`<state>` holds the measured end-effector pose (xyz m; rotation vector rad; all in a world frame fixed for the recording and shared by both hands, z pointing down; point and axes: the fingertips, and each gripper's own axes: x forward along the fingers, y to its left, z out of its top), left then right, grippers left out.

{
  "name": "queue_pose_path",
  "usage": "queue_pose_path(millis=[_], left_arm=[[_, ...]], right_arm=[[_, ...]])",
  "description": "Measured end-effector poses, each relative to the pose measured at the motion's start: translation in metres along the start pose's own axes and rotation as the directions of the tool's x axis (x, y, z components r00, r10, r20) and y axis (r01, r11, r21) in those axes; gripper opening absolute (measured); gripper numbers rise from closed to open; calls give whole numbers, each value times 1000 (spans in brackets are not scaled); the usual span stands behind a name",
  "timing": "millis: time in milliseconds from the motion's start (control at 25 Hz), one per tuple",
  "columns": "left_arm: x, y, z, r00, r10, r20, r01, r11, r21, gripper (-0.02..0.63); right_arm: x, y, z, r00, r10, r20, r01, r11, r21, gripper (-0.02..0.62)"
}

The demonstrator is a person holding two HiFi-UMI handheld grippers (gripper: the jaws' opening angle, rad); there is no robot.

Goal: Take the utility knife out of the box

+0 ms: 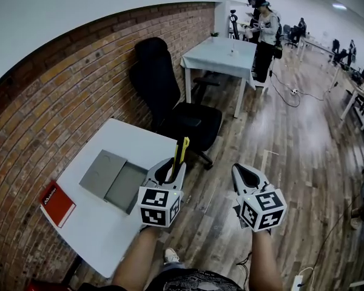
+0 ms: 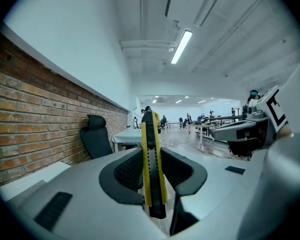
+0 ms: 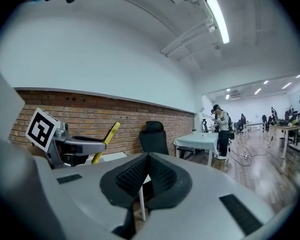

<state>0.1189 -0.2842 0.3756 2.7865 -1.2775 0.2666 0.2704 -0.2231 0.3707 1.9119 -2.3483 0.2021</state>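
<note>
Going left to right: way off to the left of the left jaws there's a red book (image 1: pixel 57 204) lying flat on the white table (image 1: pixel 103 238), right by the brick wall (image 1: pixel 60 114). Closer in, but still left of and below those jaws, the grey box (image 1: pixel 113 180) sits open on the table with its lid folded out flat toward the wall side. The left gripper (image 1: pixel 170 166) hangs just off the table's right edge, clear of the box, and its jaws are clamped on the utility knife (image 1: pixel 181 151). In the left gripper view you can see both ribbed pads (image 2: pixel 127 171) squeezing the yellow and black handle from either side, with the knife standing upright and poking well past the jaw tips. So the knife is out of the box and up in the air, not touching the table. Beyond those jaws there's a black office chair (image 1: pixel 167 96) against the wall. To the right of the left jaws, apart from them and over the wood floor (image 1: pixel 303 162), is the right gripper (image 1: pixel 245 173). Its jaws are pressed together with nothing between them. Way past its tips there's a second table (image 1: pixel 221 56) with a person (image 1: pixel 267 35) standing beside it.
</note>
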Motion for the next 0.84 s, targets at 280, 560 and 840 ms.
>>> queue_pose_path(millis=[280,560,840], left_arm=[[1,-12,-6,1000,-7,-13,7,1000,-27,127],[1,-11,-3,1000,-6,-3,6,1000,-26,127],[2,-11,-1,1000,-9,-7,9,1000,-28,127]], right_arm=[[-14,-13,1,1000,-25,4,25,1000,-11,18],[-16,-14,2,1000,-28,14,28,1000,-9,18],[-16,-13,4,1000,-28,13,28,1000,-9,18]])
